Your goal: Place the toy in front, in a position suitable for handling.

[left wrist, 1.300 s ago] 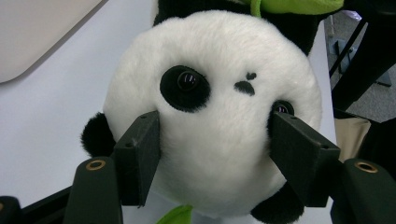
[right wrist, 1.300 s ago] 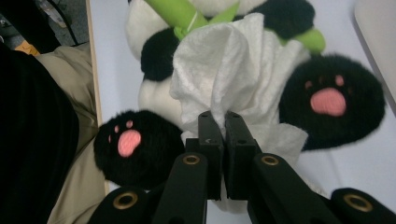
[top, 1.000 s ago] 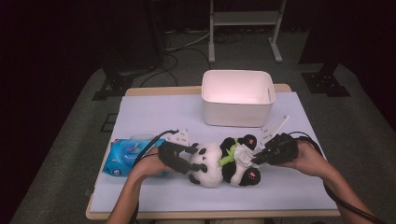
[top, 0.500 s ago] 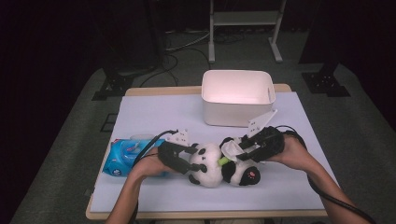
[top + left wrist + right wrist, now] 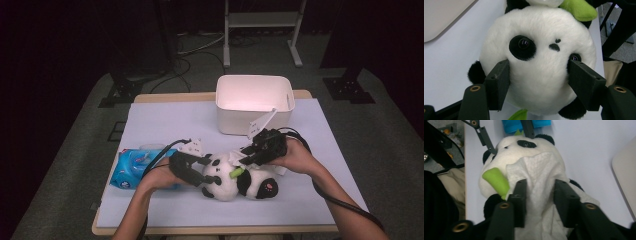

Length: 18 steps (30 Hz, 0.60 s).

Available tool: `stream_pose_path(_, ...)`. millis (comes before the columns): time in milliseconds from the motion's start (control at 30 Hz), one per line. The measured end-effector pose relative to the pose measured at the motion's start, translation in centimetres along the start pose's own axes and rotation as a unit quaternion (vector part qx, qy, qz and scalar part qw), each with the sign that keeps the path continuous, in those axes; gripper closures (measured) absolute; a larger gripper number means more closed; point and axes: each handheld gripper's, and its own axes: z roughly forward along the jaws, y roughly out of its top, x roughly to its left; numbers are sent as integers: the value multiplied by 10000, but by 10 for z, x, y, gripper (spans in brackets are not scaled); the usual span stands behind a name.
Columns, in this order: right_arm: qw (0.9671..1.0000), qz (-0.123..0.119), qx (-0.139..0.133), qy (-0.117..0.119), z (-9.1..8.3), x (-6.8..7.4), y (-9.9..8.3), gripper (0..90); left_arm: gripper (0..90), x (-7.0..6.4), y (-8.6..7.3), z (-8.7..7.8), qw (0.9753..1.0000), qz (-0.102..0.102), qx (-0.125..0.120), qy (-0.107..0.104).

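Note:
A black-and-white plush panda (image 5: 227, 184) lies on its back on the white table mat, a green leaf (image 5: 236, 173) at its neck. My left gripper (image 5: 210, 173) is shut on the panda's head (image 5: 539, 37), one jaw pressed into each cheek. My right gripper (image 5: 248, 154) hovers over the panda's chest and is shut on a white wipe (image 5: 537, 172). The wipe drapes over the panda's chin beside the green leaf (image 5: 496, 181). The left gripper's jaws (image 5: 484, 136) show behind the head in the right gripper view.
A blue pack of wipes (image 5: 131, 169) lies at the left, under the left hand. A white tub (image 5: 254, 102) stands at the back of the mat, just behind the right gripper. The table's front edge (image 5: 210, 230) is close to the forearms.
My right gripper has moved left and slightly away from me, carrying the wipe over the panda's chest. The left gripper keeps its hold on the head.

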Motion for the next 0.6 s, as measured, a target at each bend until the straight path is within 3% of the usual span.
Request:
stream_pose_path(167,9999,-39,116,-102,5,5,-1,825,341,-1,2,1,10000,26,40,13)
stream_pose_path(300,9997,-167,63,-171,-2,9,-3,842,341,-2,2,0,9999,15,93,49)
stream_pose_path(600,9998,10,-90,-176,-18,12,-28,846,321,-2,7,-1,9997,24,217,51)
